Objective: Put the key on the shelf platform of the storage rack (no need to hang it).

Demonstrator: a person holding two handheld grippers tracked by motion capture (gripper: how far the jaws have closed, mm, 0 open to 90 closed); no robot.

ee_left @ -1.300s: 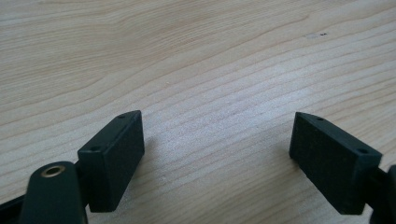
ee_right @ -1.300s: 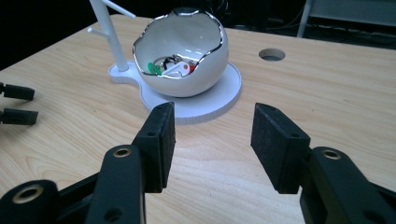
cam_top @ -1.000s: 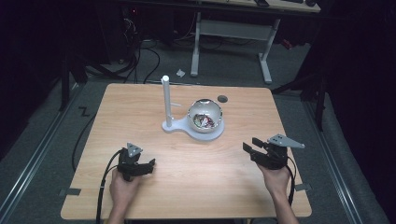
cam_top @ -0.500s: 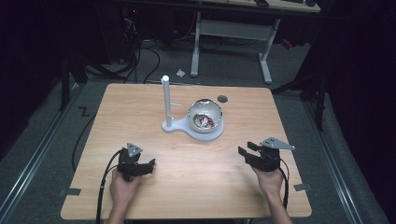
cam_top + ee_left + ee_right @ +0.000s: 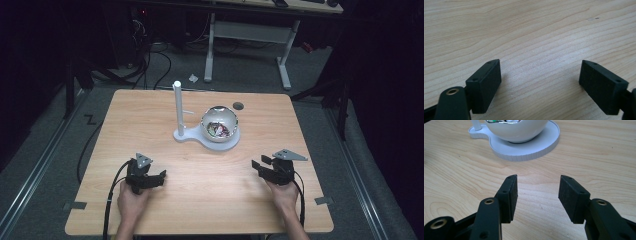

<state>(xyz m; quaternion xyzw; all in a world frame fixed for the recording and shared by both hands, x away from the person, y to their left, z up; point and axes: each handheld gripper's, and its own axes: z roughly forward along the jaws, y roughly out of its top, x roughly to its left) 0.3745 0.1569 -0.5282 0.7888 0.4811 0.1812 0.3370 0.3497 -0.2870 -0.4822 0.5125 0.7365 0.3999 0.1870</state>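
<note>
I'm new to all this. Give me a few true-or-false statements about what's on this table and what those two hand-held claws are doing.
1. The bowl sits on a white base that also carries an upright white post. True.
2. The left gripper is clamped on the bowl. False: its jaws stand open over bare table, holding nothing.
3. The right gripper points toward the bowl with open, empty jaws. True.
4. The bowl is empty. False: small colourful things lie inside it; what they are is too small to tell.
5. The bowl stands between the two grippers, touching both. False: it stands farther back on the table, apart from both.
</note>
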